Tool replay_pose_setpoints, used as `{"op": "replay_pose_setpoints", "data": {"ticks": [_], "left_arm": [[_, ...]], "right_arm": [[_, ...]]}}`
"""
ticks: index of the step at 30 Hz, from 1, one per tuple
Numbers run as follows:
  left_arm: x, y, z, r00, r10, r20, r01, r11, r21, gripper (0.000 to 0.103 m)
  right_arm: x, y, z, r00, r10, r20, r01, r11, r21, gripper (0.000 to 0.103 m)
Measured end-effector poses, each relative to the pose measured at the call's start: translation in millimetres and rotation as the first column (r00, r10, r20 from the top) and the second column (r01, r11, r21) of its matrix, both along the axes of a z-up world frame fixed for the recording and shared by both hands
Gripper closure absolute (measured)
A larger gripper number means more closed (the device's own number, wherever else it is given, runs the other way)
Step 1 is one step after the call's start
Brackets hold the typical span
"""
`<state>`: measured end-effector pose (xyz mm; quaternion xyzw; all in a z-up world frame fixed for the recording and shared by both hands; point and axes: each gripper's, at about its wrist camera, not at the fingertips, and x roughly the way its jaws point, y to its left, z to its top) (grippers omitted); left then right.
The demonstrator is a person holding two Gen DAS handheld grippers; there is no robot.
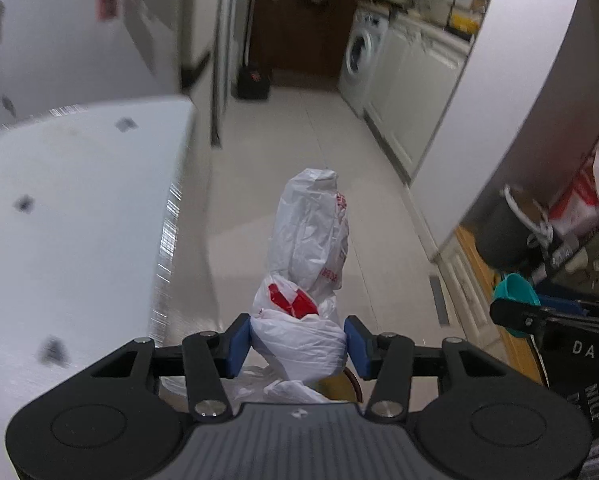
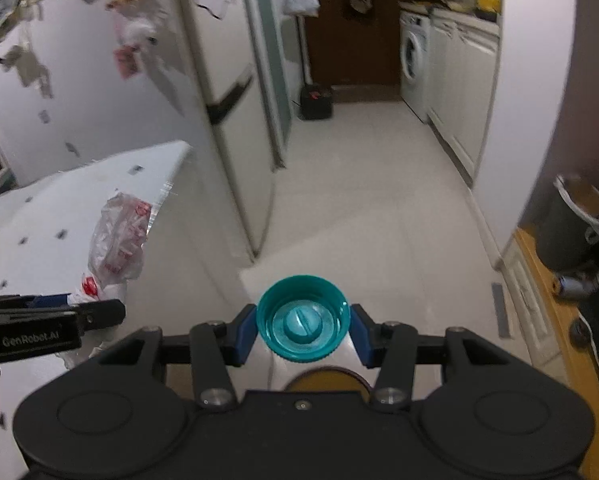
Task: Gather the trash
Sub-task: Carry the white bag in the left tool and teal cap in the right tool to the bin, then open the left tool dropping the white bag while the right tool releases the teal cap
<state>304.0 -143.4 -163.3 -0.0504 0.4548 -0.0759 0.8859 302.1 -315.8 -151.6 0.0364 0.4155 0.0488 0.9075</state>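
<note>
My left gripper (image 1: 298,342) is shut on a crumpled white plastic bag with red print (image 1: 311,240), which sticks up and forward between the blue pads. The bag also shows at the left of the right wrist view (image 2: 117,240), beside the left gripper (image 2: 99,314). My right gripper (image 2: 302,330) is shut on a teal plastic cap (image 2: 302,318), open side facing the camera. The cap and right gripper tip show at the right edge of the left wrist view (image 1: 517,288). Both grippers are held above the floor next to a white table.
A white table (image 1: 79,216) lies to the left, its metal edge close to the left gripper. A fridge (image 2: 227,100) stands past it. A dark bin (image 2: 571,224) sits at right by a wall. A washing machine (image 2: 413,56) and a black bag (image 2: 317,102) stand far down the tiled floor.
</note>
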Motion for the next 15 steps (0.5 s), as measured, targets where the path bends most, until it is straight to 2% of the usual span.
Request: {"op": "replay_pose_setpoints", "data": {"ticks": [7, 11, 15], "left_arm": [[34.1, -47.2, -88.3, 0.984, -0.008, -0.180, 0.008, 1.000, 0.000, 0.052], [52.7, -61.8, -152.1, 0.956, 0.004, -0.295, 0.002, 1.000, 0.019, 0.052], [67.5, -74.4, -223.6, 0.926, 0.010, -0.377, 0.010, 0.999, 0.050, 0.052]], "right_arm": [[7.9, -55.7, -65.1, 0.990, -0.083, -0.116, 0.084, 0.996, 0.003, 0.053], [13.8, -73.1, -110.4, 0.977, -0.097, -0.191, 0.101, 0.995, 0.010, 0.053], [23.9, -83.4, -168.1, 0.961, -0.095, -0.259, 0.105, 0.994, 0.027, 0.053]]}}
